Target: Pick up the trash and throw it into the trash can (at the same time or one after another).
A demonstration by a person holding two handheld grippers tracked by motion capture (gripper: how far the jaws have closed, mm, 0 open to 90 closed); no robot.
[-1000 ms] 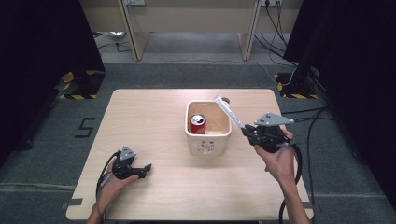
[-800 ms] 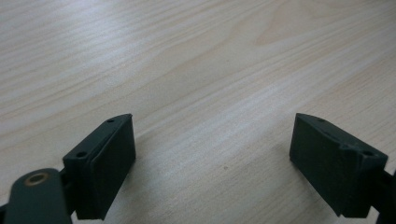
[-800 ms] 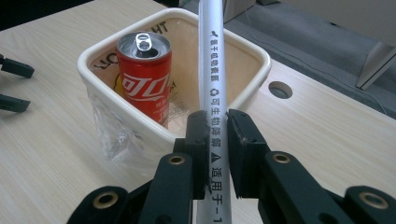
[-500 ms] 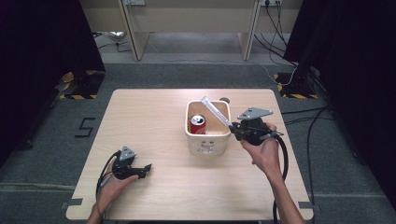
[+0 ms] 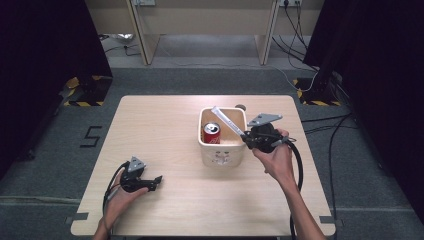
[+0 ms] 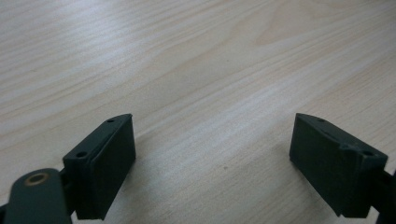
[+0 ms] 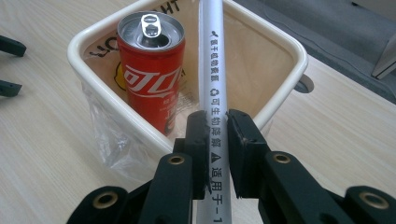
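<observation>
Tube (image 7: 213, 93): slim, silver-grey, black printing along it. Right gripper (image 7: 215, 140) clamped on its near end. Long axis runs toward 10 o'clock over the cream bin (image 5: 204, 142), beside the red can (image 5: 211, 134). Left gripper (image 6: 212, 163) jaws apart, on the table (image 5: 165, 125).

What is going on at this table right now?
A person works with tongs in each hand. The right tongs are shut on a grey tube, held over a cream bin with a red can standing inside. The left tongs are open, low over the bare wooden table.
</observation>
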